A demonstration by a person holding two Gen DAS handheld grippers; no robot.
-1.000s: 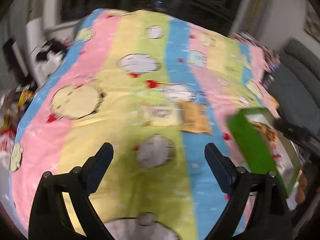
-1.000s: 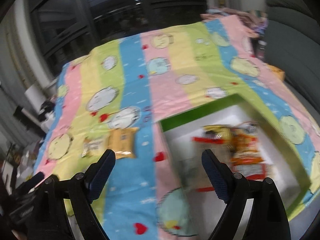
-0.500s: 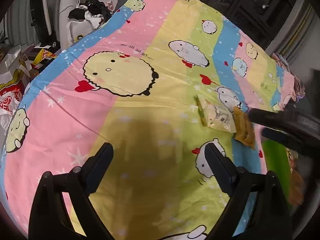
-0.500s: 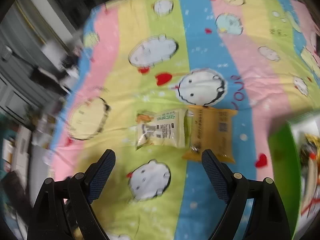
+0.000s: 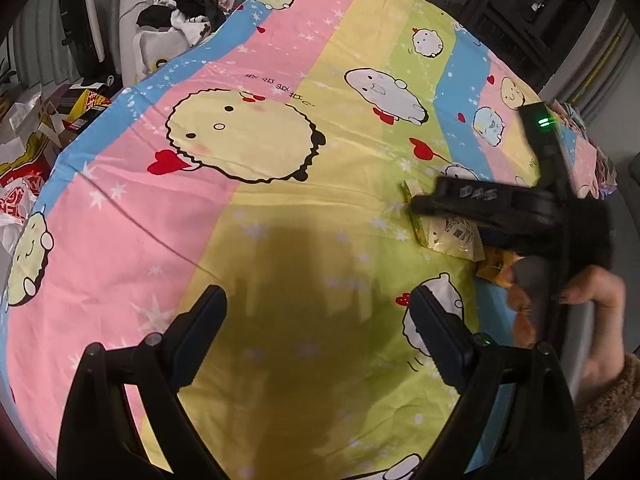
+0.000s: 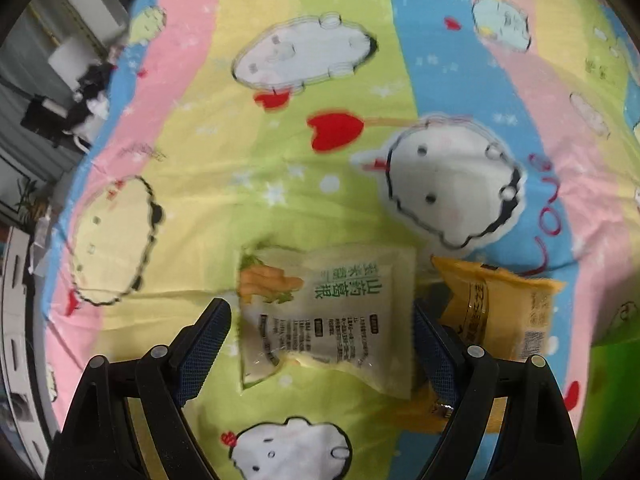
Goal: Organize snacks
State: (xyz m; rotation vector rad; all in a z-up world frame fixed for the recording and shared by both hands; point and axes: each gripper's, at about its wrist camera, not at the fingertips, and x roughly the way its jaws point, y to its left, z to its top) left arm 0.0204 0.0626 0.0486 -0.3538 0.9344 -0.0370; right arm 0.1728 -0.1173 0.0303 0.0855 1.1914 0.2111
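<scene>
Over the striped cartoon bedsheet [image 6: 280, 152], the right gripper [image 6: 320, 320] is hanging wide open, its fingers straddling the pale green-lettered snack packet [image 6: 332, 312] without pressing it; a yellow packet [image 6: 504, 312] is lying just beside, well clear of the sheet's edges. The left gripper [image 5: 320, 312] is gaping open over bare sheet, nothing between its fingers.

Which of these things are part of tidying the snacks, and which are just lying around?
Part of the job: pale green snack packet, orange snack packet, right gripper, open around the pale packet.

Just lying about: cartoon bedsheet, clothes pile, floor bags.
</scene>
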